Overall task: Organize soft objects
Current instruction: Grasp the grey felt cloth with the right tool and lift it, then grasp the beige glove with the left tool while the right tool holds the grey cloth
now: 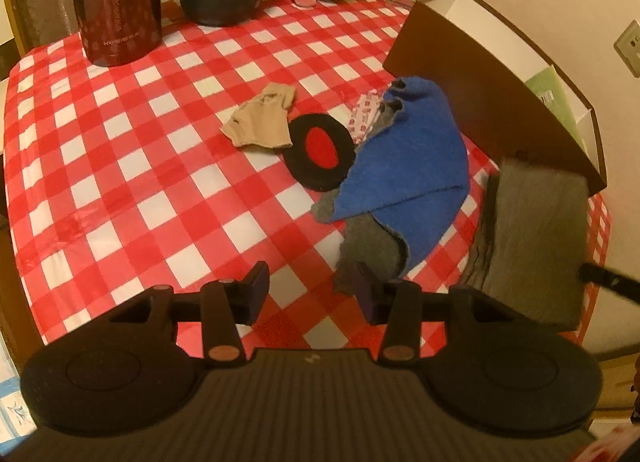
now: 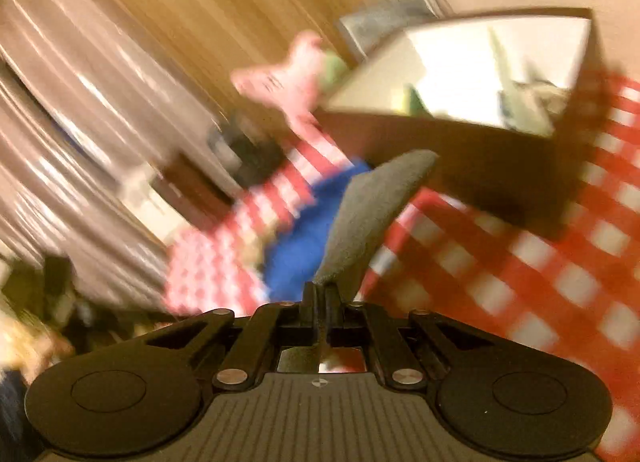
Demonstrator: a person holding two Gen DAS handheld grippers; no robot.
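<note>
The right tool is fully closed on a corner of the grey cloth, which hangs clear of the surface in front of the brown box. Judged step: carrying one soft item to the box. The next move calls for bringing the cloth over the open top of the box, then parting the fingers so that it drops inside without catching the near wall.

The left tool stands about half open and holds nothing; it hovers just above the checked surface, beside a second grey cloth.

Beyond it lie the blue towel, partly over that grey cloth, the black and red pad and the beige glove. These remain unsorted.

The left wrist view alone shows these items sharply, and the held cloth from the side. The right wrist view, heavily blurred, alone shows the closed grip and the box interior, which already holds something indistinct.
</note>
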